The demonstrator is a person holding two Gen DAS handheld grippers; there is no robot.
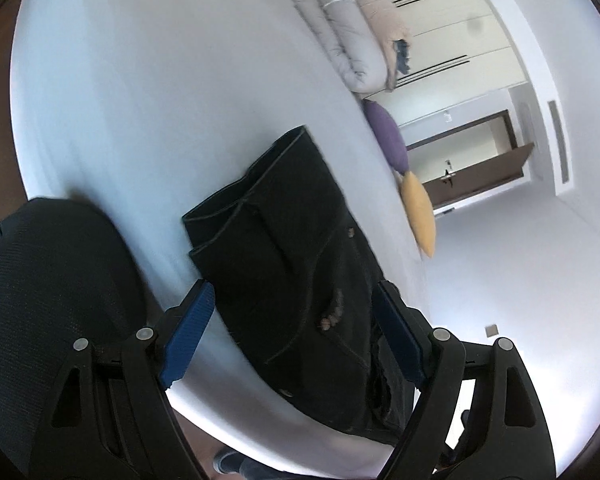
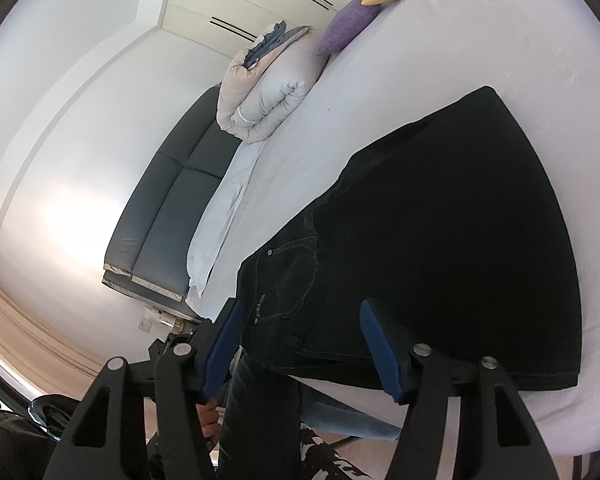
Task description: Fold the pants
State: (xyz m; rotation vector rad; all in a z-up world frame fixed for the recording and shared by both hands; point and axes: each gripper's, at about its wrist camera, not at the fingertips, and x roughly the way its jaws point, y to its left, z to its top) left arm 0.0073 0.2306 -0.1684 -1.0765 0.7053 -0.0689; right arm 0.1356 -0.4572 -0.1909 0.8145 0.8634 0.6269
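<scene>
**A:** Where are the pants?

**B:** The black pants lie flat on a white bed, filling the lower centre of the left view and the right half of the right view. They look folded lengthwise, legs stacked, hems toward the upper part of the left view. Pale stitching outlines a pocket, with a small rivet at its corner.

**A:** And the tools?

**B:** The left tool has its blue pads spread wide, the pants showing between them, nothing clamped. The right tool is likewise spread apart, near the waist end.

**A:** The room?

**B:** A rolled pale duvet, a purple cushion and a yellow cushion sit along the bed's far edge. A dark headboard is at the left of the right view, and white wardrobe doors at the upper right of the left view.
</scene>
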